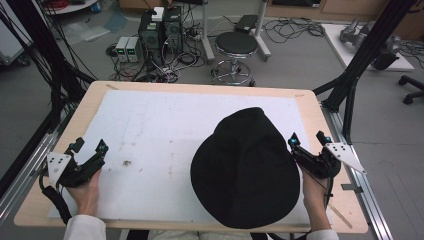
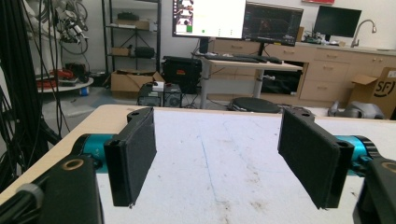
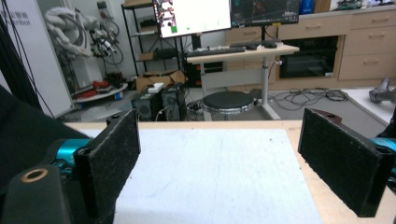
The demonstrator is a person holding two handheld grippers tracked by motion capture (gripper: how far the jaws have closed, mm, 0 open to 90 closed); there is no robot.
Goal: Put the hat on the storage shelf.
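A black bucket hat [image 1: 246,167] lies crown up on the white mat [image 1: 150,145], right of centre and near the front edge. My right gripper [image 1: 308,140] rests just right of the hat's brim, open, with nothing between its pads [image 3: 346,158]. The hat's dark cloth [image 3: 21,135] shows at the left edge of the right gripper view. My left gripper [image 1: 89,146] sits at the mat's left edge, far from the hat, open and empty; its pads [image 2: 135,151] stand wide apart over the stained mat [image 2: 219,158].
The mat covers a wooden table [image 1: 320,115] with bare edges. Beyond the far edge stand a round stool [image 1: 236,45] and computer boxes with cables [image 1: 160,35]. Black frame struts [image 1: 360,55] rise at the right, cables [image 1: 35,65] hang at the left.
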